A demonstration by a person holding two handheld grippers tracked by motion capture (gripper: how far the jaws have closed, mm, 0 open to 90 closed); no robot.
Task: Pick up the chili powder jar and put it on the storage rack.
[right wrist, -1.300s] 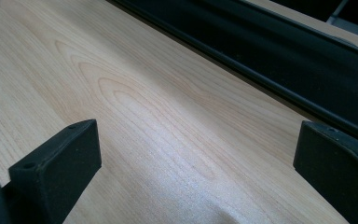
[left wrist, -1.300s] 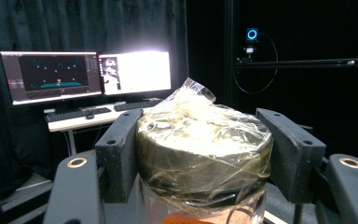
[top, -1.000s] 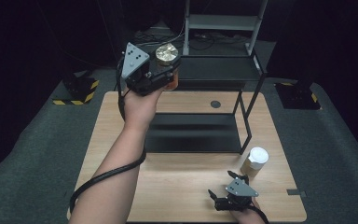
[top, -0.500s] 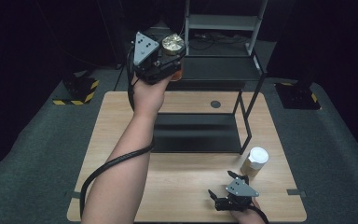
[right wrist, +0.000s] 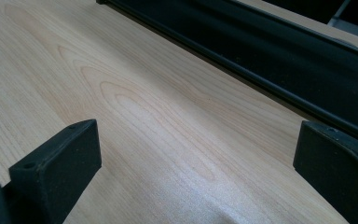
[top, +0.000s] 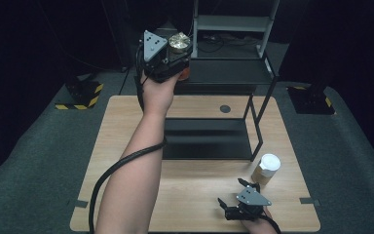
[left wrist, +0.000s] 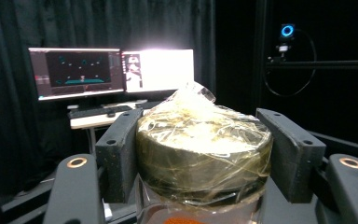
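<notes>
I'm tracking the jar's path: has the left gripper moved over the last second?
Yes. The left gripper, shut on the jar, has shifted rightward and farther out, toward the shelf rack.

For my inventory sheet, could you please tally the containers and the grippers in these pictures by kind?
Gold-lidded jar, held up in the left gripper: 1
White-lidded jar, on the table: 1
Grippers, left and right gripper: 2
Total: 4

Two jars (top: 179,45) (top: 266,168), two grippers (top: 161,57) (top: 233,207), one shelf rack (top: 253,78), two monitors (left wrist: 77,73) (left wrist: 158,70)
</notes>
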